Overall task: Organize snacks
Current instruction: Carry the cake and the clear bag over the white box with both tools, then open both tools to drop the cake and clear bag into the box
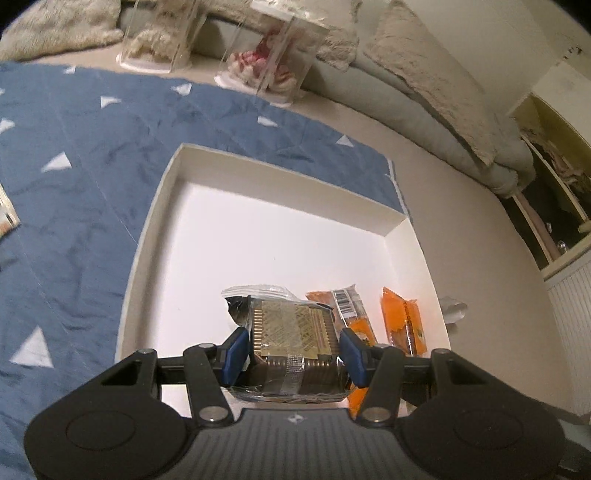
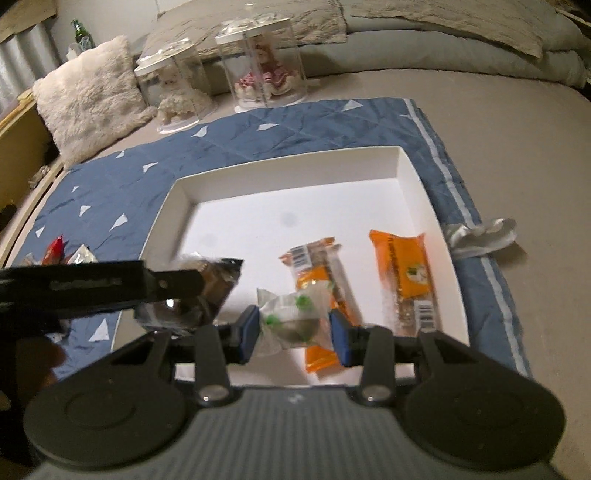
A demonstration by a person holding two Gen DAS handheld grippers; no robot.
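Over the white tray point(image 2: 173, 206), hovering with both grippers loaded. Left gripper point(image 1: 291, 347) clamping a gold wafer pack point(image 1: 291, 328) by its sides; right gripper point(image 2: 293, 334) pinching a clear wrapped sweet point(image 2: 291, 317) with green spots. Both pointing steeply down, near the tray's front edge.

Already lying in the tray: two orange bars point(image 2: 402, 269), side by side toward its right wall. Judging by that, sitting somewhere in the middle of the job: two snacks in, two more arriving and not yet set down. Waiting outside at the left, on the quilt: a few more wrappers point(image 2: 59, 253), red and silver, too small to name. Lying just beside the tray's right wall: a crumpled silver scrap point(image 2: 480, 236), whether snack or litter not clear.

Resting under it all: a blue quilt point(image 1: 92, 166) with white triangles, spread on a beige bed. Standing behind: two clear cases point(image 2: 266, 62) with dolls inside, a fluffy cushion point(image 2: 88, 99), grey bedding, and a green bottle point(image 2: 79, 33) far left.
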